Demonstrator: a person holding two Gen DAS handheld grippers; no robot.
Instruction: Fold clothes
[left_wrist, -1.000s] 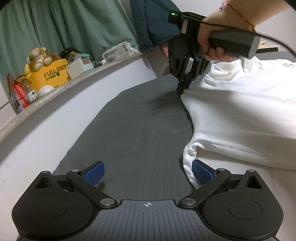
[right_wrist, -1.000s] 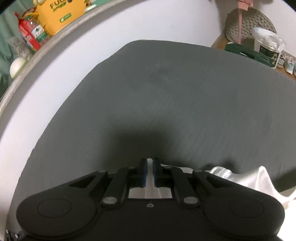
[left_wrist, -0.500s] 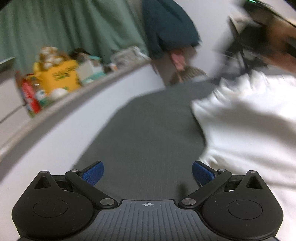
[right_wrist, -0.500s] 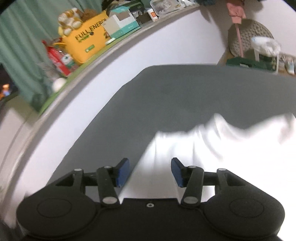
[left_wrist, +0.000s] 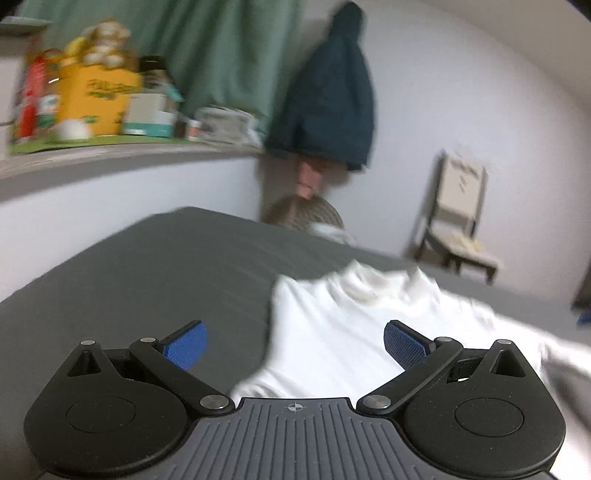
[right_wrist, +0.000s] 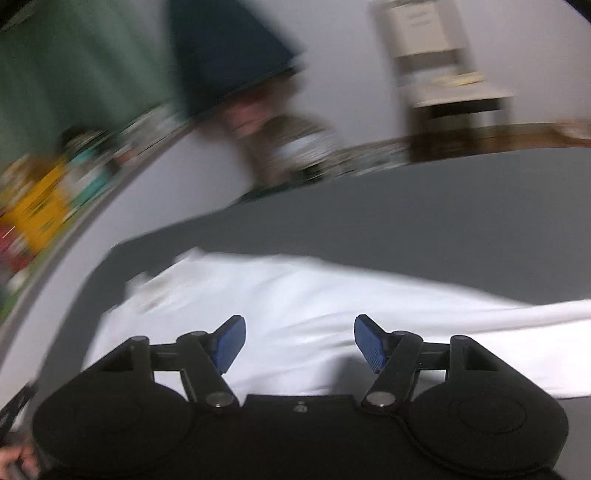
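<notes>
The grey bed (left_wrist: 155, 266) fills mid-frame, the white garment (left_wrist: 332, 332) spread across its lower right — lying ahead of both the left gripper (left_wrist: 293, 345) and right gripper (right_wrist: 299, 343), each spread wide, pinching nothing.

White shirt (left_wrist: 332, 332) on a plain dark grey bed (left_wrist: 166, 266). Both tools are black with bright blue pads (left_wrist: 404, 347). Green curtain (left_wrist: 229, 48) behind, dark teal-navy jacket (left_wrist: 332, 99) hanging up, yellow box (left_wrist: 94, 99) with green print on the shelf, beige chair (left_wrist: 458, 218).
</notes>
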